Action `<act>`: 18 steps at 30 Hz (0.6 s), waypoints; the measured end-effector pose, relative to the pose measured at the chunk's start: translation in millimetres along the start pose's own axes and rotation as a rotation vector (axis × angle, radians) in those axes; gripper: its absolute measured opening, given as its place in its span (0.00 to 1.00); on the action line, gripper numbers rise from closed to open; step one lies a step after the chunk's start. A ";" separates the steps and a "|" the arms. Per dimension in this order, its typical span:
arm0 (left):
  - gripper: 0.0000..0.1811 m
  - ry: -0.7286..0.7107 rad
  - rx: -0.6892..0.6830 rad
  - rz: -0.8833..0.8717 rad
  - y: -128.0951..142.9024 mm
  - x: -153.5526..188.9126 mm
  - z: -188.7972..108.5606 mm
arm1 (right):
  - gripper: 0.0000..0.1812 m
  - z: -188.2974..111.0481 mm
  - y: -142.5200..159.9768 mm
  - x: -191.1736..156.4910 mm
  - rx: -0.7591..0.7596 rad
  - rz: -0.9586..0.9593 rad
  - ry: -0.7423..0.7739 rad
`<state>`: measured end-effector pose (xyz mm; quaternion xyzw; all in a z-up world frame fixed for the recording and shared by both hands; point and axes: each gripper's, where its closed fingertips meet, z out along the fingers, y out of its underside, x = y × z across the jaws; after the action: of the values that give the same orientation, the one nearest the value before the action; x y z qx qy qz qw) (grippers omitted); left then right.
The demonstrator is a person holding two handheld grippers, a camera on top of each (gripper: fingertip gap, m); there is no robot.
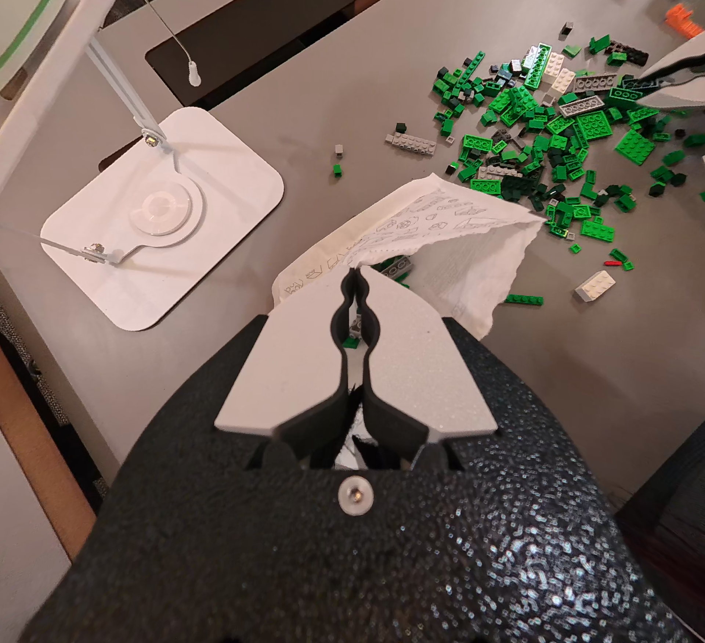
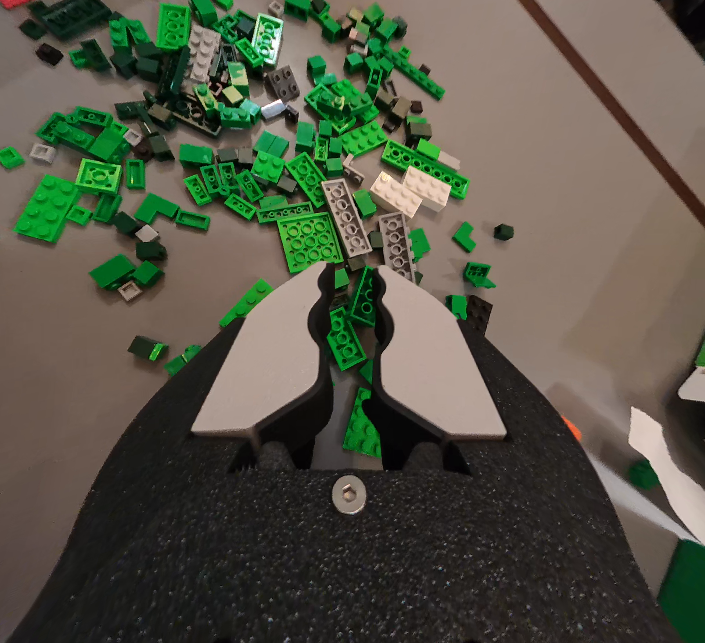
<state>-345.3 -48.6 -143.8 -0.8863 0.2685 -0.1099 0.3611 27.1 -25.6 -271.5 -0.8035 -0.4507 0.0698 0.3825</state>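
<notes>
White paper bag [image 1: 438, 243], printed with faint line drawings, is pinched at its torn edge by the left hand-held gripper [image 1: 355, 270], whose fingers are clenched on the paper. The bag hangs open and tilted above the grey tabletop [image 1: 267, 98], with a few bricks showing beneath it. Just beyond the bag lies a scattered pile of bricks [image 1: 553, 136], mostly green with some grey, white and black. Well to the left of the bag stands a white stand base [image 1: 160, 220].

Over the near edge of the pile [image 2: 267, 151], the right hand-held gripper [image 2: 354, 271] hovers with its fingers parted and nothing between them; green plates lie on the tabletop below the gap. Two white bricks [image 2: 414, 191] rest just beyond its tips.
</notes>
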 end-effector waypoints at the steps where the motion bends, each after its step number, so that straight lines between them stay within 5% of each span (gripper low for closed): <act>1: 0.00 -0.002 -0.001 0.000 0.0 -0.3 0.3 | 0.09 -0.3 -2.0 0.8 0.021 -0.008 0.012; 18: 0.00 -0.015 -0.017 0.002 1.0 -1.4 3.9 | 0.09 -2.8 -19.1 6.4 0.231 -0.035 0.081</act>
<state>-345.3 -46.2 -147.2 -0.8898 0.2678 -0.1005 0.3556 19.2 -16.4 -255.1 -0.7483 -0.4378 0.0821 0.4915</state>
